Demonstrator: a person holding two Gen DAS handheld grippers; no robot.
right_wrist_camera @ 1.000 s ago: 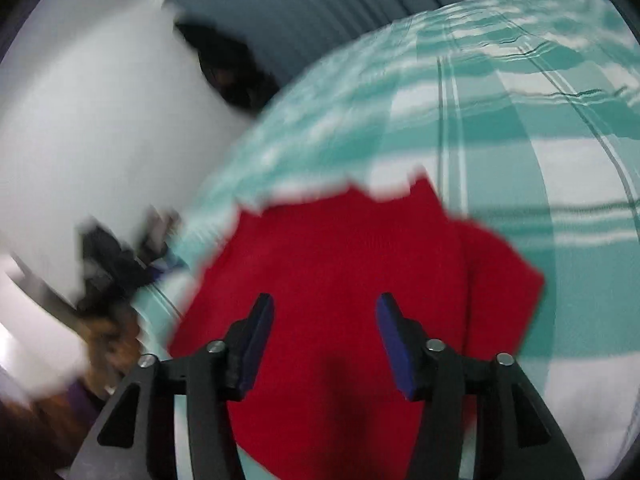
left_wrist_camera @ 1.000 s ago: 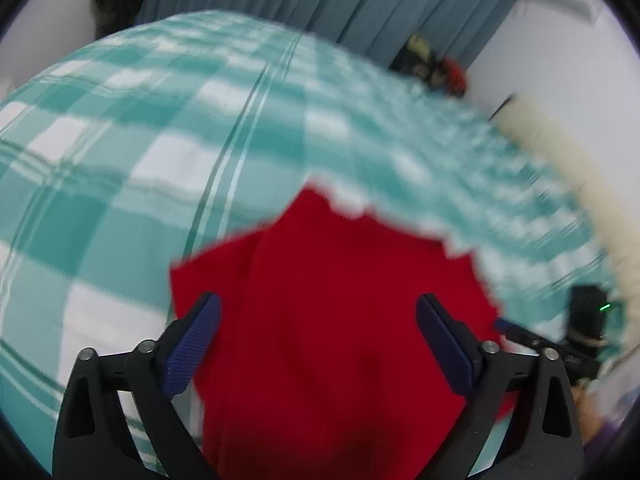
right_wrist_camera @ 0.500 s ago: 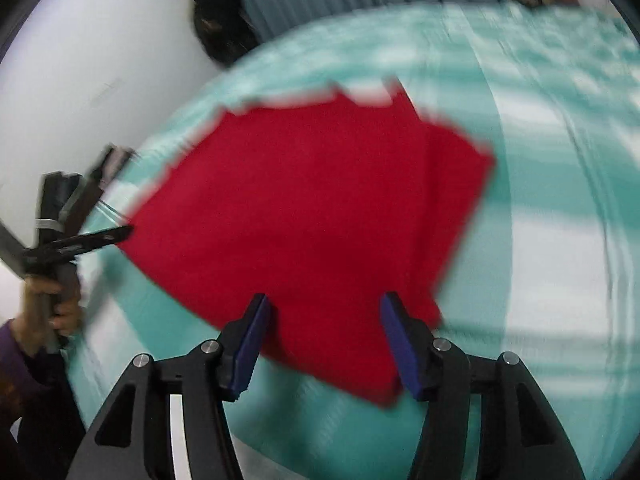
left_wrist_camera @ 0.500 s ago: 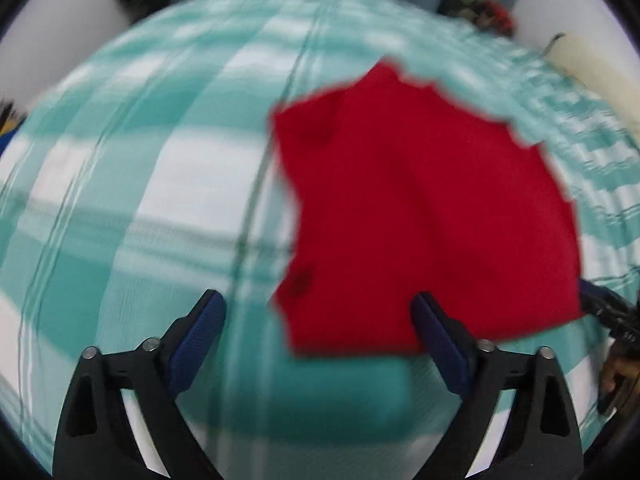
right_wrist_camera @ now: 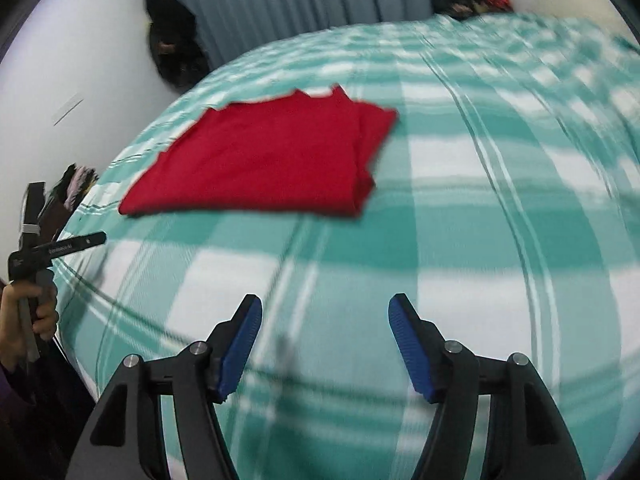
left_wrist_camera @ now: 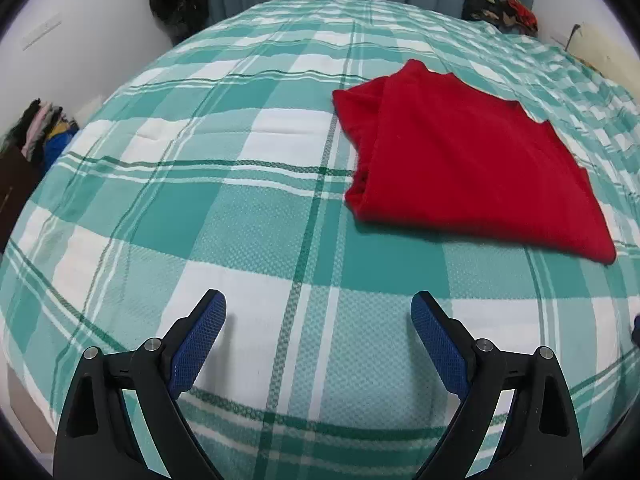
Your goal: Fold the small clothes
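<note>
Blur smears our right view. Red garment (left_wrist_camera: pixel 460 168) lies folded on the checked bedspread (left_wrist_camera: pixel 200 208), far beyond our left gripper (left_wrist_camera: pixel 318 320) and right gripper (right_wrist_camera: pixel 324 326); both gape empty, the right's jaws having just widened.

The left gripper (left_wrist_camera: pixel 318 312) is pointing steeply downward with its jaws standing wide apart and nothing between the blue pads (left_wrist_camera: pixel 200 340). The right gripper (right_wrist_camera: pixel 325 316) is angling down the same way, its jaws having just been opening, with nothing between them; its view is blurring. At the left edge of the right wrist view, a hand (right_wrist_camera: pixel 24 320) is wrapping its fingers around the left gripper's black handle, a dark sleeve (right_wrist_camera: pixel 12 380) showing below the wrist. Neither pair of jaws is touching anything.
</note>
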